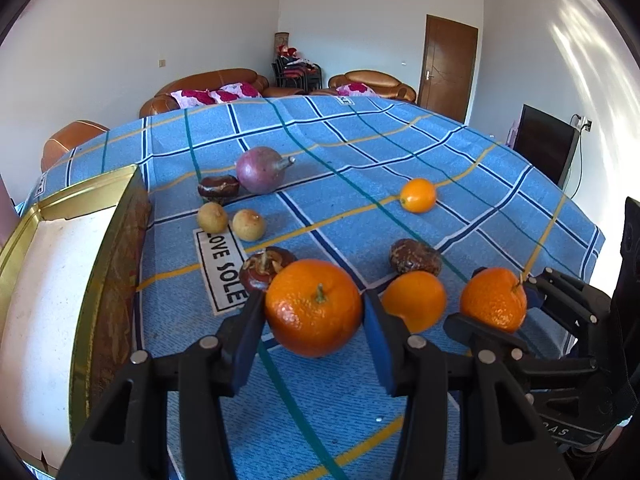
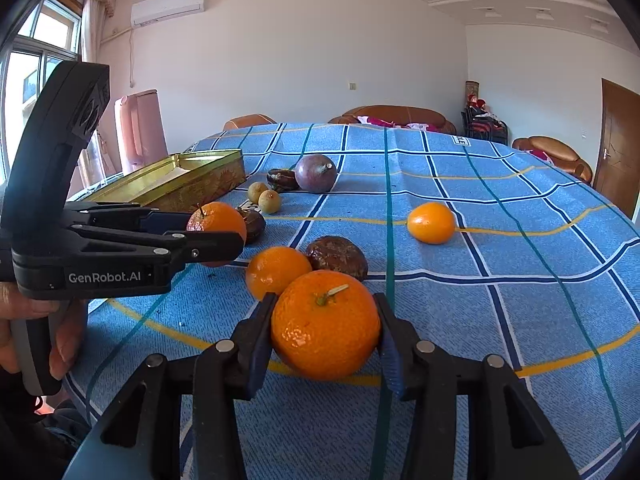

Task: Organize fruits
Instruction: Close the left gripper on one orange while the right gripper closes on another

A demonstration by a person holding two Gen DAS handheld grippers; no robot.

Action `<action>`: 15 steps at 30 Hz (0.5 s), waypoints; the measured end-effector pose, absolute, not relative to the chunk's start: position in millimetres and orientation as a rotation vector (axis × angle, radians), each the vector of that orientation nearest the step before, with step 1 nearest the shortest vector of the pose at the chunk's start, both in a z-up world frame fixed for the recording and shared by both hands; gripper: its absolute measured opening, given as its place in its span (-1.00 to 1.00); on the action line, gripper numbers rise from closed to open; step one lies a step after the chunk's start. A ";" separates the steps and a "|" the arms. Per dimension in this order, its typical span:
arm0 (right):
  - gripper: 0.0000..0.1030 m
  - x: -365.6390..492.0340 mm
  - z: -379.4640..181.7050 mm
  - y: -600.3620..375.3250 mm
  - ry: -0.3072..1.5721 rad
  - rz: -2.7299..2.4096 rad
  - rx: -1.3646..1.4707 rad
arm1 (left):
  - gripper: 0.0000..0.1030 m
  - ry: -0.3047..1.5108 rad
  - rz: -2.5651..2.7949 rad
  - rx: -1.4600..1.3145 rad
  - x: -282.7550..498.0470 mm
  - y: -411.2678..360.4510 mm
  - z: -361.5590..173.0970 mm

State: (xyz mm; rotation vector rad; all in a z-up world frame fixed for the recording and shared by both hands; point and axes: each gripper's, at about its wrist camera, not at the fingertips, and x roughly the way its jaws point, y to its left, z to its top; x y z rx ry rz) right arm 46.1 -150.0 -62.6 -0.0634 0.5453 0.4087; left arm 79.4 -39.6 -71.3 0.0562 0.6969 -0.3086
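My left gripper (image 1: 314, 312) is shut on a large orange (image 1: 313, 307), held just above the blue checked cloth; it also shows in the right wrist view (image 2: 216, 222). My right gripper (image 2: 326, 326) is shut on another orange (image 2: 326, 324), seen from the left wrist view (image 1: 494, 298). A third orange (image 2: 276, 270) lies between them on the cloth. A small orange (image 2: 431, 223) lies farther right. A gold tin tray (image 1: 48, 280) stands left of my left gripper, open, with a white inside.
On the cloth lie a purple passion fruit (image 1: 260, 169), two pale longans (image 1: 212, 217) (image 1: 249, 224) and several dark brown fruits (image 1: 415, 257). The table's right edge (image 1: 592, 240) drops off near my right gripper. Sofas stand behind the table.
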 end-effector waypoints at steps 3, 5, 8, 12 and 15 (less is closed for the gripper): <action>-0.06 44.5 -58.8 -148.4 0.529 0.410 -0.068 | -0.02 0.671 -0.308 0.058 75.9 -38.5 -69.3; -0.06 43.9 -57.3 -147.1 0.522 0.411 -0.070 | -0.02 0.654 -0.309 0.058 73.4 -38.0 -67.9; -0.06 42.8 -56.1 -145.3 0.514 0.412 -0.073 | -0.02 0.630 -0.308 0.062 70.2 -37.9 -66.1; -0.06 39.7 -54.0 -145.2 0.499 0.409 -0.073 | -0.02 0.602 -0.305 0.063 66.2 -37.0 -63.6; -0.06 39.6 -52.8 -145.1 0.492 0.410 -0.073 | -0.02 0.576 -0.302 0.065 62.5 -36.4 -62.1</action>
